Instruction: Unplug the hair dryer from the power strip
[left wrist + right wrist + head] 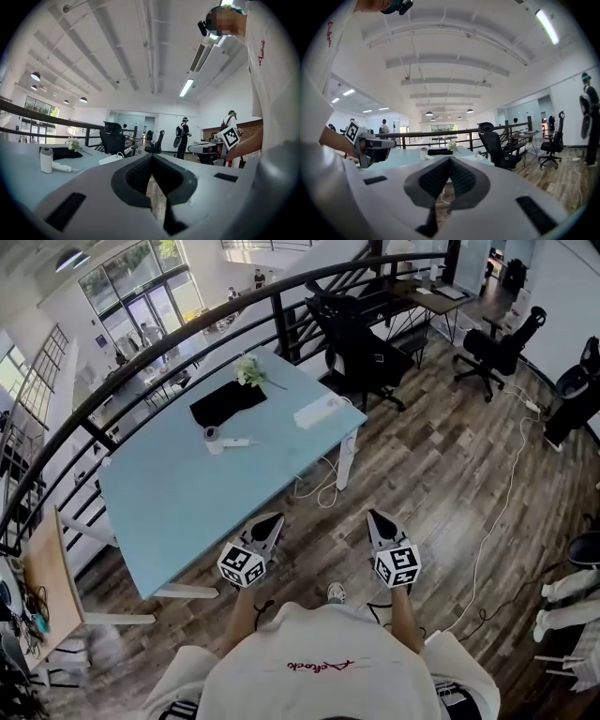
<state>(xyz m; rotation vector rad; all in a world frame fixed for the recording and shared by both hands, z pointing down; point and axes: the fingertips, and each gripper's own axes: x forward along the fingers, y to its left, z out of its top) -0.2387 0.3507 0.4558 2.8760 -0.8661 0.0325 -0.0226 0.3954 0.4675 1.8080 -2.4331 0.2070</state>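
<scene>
Left gripper (270,521): jaws pressed together with nothing between them, in the air at the table's near edge.
Right gripper (377,517): jaws closed, empty, beside the left gripper over the wood floor.
Hair dryer (223,440): white, on the blue table (178,493), well apart from both grippers.
Power strip (319,412): white, near the table's right edge.
Also on the table: black cloth (228,401), flowers (248,371).
Cable (323,486): white loops hang below the table edge.
Hard to make out: whether the plug sits in the strip.

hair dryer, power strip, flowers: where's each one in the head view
hair dryer (214,439), head view, on its barrel
power strip (317,413), head view, middle of its white body
flowers (248,370), head view, on the blooms
</scene>
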